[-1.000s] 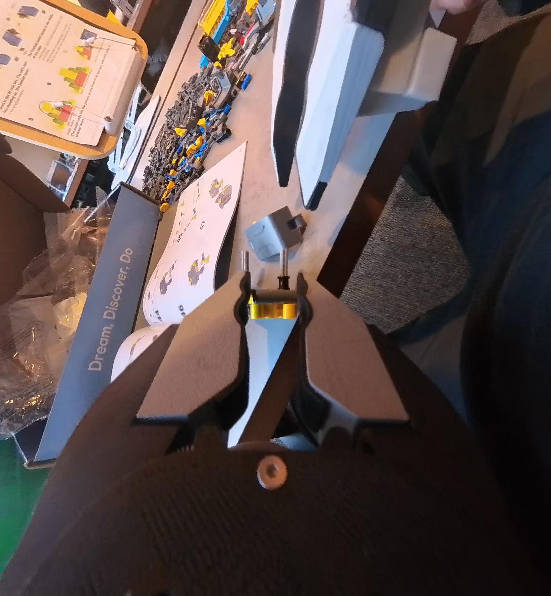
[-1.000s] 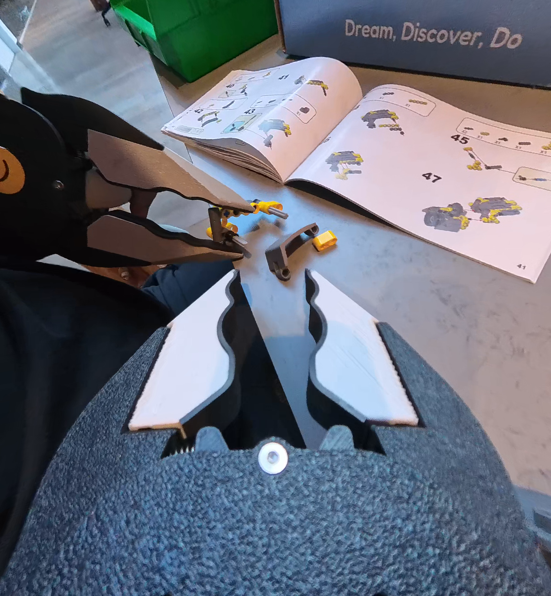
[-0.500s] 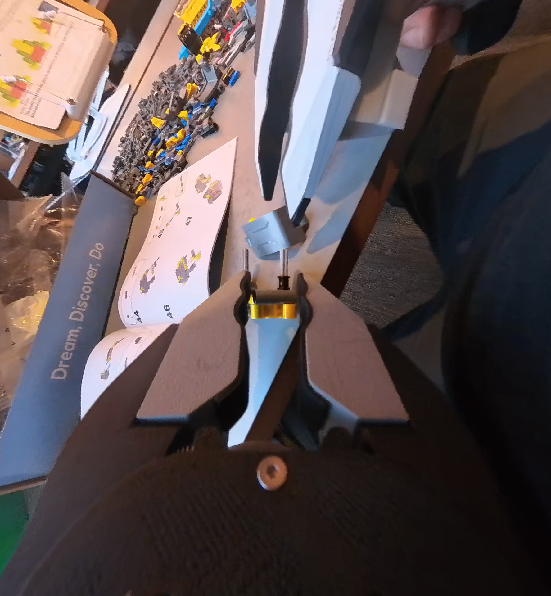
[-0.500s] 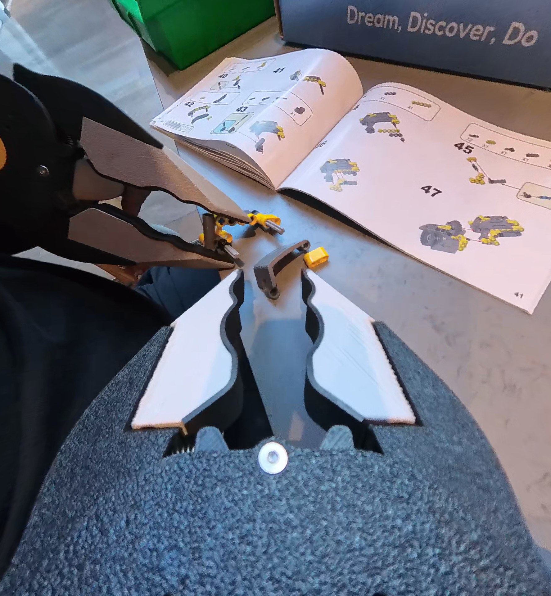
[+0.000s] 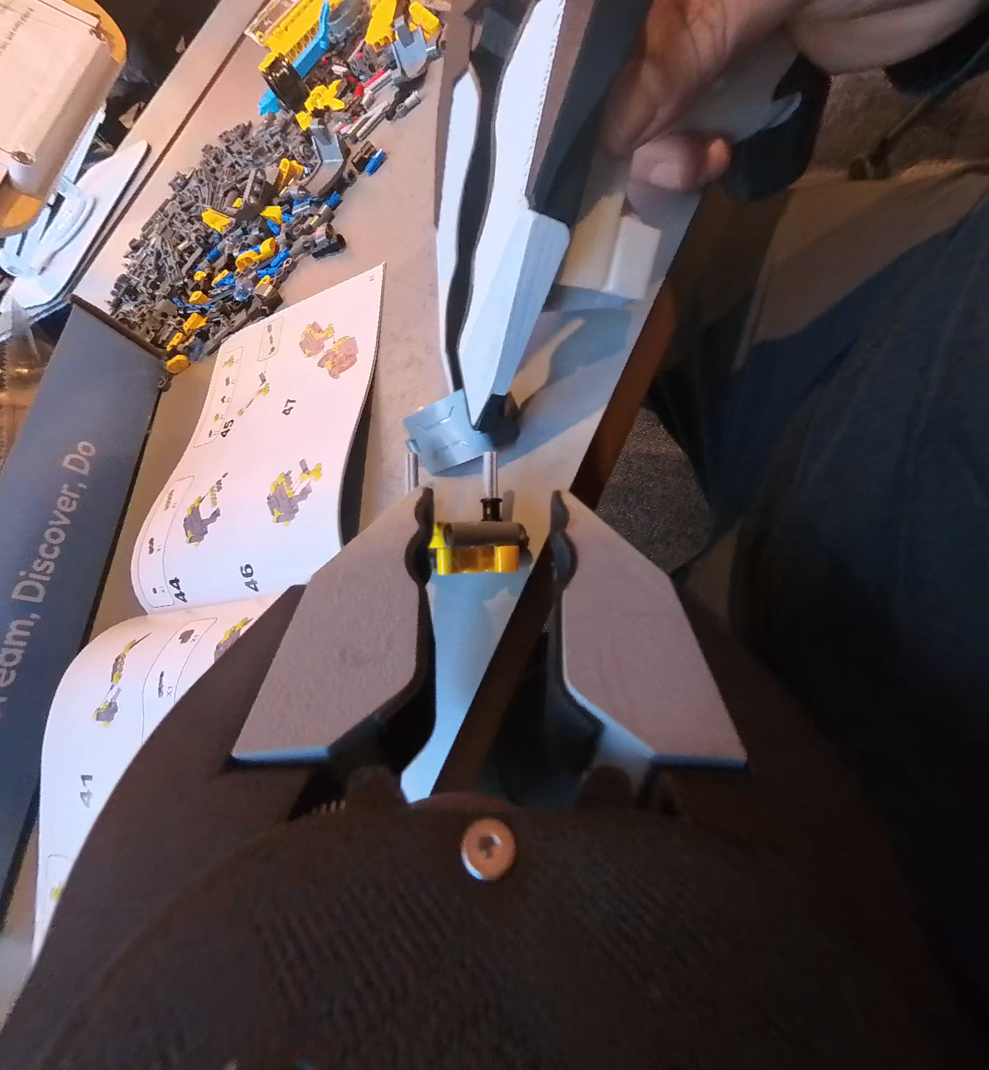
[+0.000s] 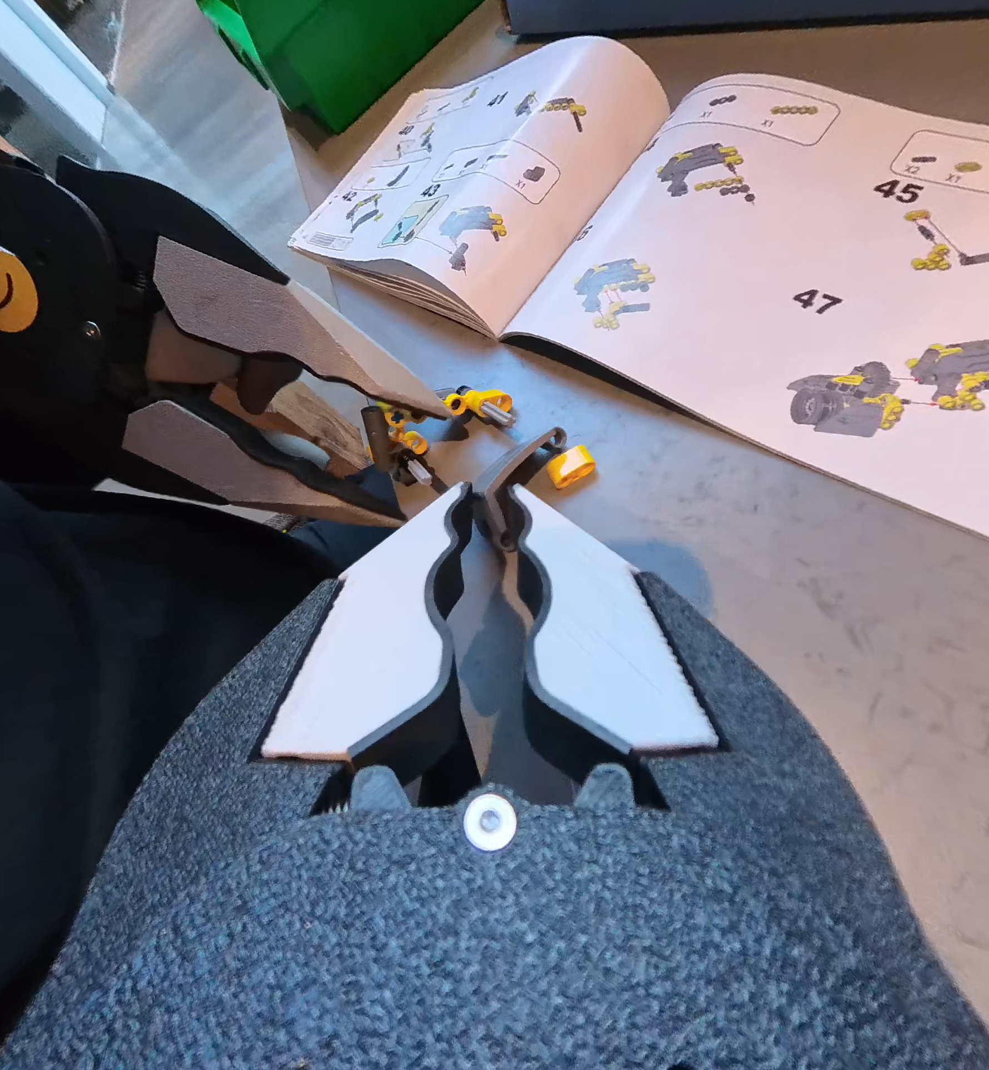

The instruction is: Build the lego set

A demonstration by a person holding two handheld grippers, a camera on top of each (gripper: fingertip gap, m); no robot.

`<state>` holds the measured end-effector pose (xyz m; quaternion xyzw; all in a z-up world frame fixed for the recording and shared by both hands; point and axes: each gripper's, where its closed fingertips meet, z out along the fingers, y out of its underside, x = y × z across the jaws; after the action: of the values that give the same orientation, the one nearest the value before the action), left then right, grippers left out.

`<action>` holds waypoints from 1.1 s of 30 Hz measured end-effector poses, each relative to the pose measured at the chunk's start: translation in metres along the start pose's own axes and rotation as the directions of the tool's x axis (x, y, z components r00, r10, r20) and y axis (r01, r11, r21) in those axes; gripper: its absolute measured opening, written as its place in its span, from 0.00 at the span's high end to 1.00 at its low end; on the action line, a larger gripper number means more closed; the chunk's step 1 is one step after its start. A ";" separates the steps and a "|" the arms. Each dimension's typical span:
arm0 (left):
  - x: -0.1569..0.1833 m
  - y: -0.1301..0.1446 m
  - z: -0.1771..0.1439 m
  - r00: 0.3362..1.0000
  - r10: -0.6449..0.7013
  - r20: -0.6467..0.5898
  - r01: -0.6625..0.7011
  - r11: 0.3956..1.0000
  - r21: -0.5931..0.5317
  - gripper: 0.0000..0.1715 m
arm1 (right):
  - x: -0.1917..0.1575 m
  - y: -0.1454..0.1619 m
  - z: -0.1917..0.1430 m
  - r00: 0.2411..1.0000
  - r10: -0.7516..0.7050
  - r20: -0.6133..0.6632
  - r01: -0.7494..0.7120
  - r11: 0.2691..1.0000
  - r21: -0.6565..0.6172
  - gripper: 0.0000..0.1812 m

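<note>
Left gripper [image 5: 487, 524] clamped on a small yellow-and-grey pin assembly [image 5: 476, 547] at the bench [image 6: 770, 608] edge | right gripper [image 6: 493, 502] closed on a curved dark-grey piece [image 6: 509, 475] | yellow link [image 6: 570, 466] loose beside the open instruction booklet [image 6: 712, 243] | brick pile [image 5: 220, 255] largely unused

— What is seen bearing the things?
— A grey, marbled table [image 6: 770, 608].
— What is laid on it?
— An open instruction booklet [image 6: 741, 231] is spread near a dark blue box [image 5: 46, 550]. A small yellow piece [image 6: 570, 465] is found just beside a curved dark grey piece [image 6: 518, 463]. Farther off, a heap of grey, yellow and blue pieces [image 5: 231, 249] is piled.
</note>
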<state>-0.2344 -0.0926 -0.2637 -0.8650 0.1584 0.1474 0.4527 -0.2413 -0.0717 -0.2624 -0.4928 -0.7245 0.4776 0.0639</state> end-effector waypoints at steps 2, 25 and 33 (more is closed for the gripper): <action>0.001 -0.003 -0.002 0.999 -0.027 -0.017 0.028 0.999 0.018 0.74 | 0.000 0.001 0.000 1.000 0.021 0.015 -0.021 1.000 0.001 0.95; -0.025 -0.046 -0.031 0.797 -0.485 -0.359 0.559 0.817 0.139 0.70 | -0.046 -0.044 -0.047 0.913 0.013 0.408 -0.141 0.948 0.287 0.98; -0.017 -0.065 -0.022 0.896 -0.376 -0.235 0.431 0.864 0.261 0.68 | -0.050 -0.046 -0.048 0.881 0.056 0.469 -0.213 0.934 0.288 0.98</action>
<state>-0.2207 -0.0734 -0.1977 -0.8075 0.0337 -0.0545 0.5864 -0.2188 -0.0829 -0.1826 -0.3997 -0.5921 0.6973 -0.0590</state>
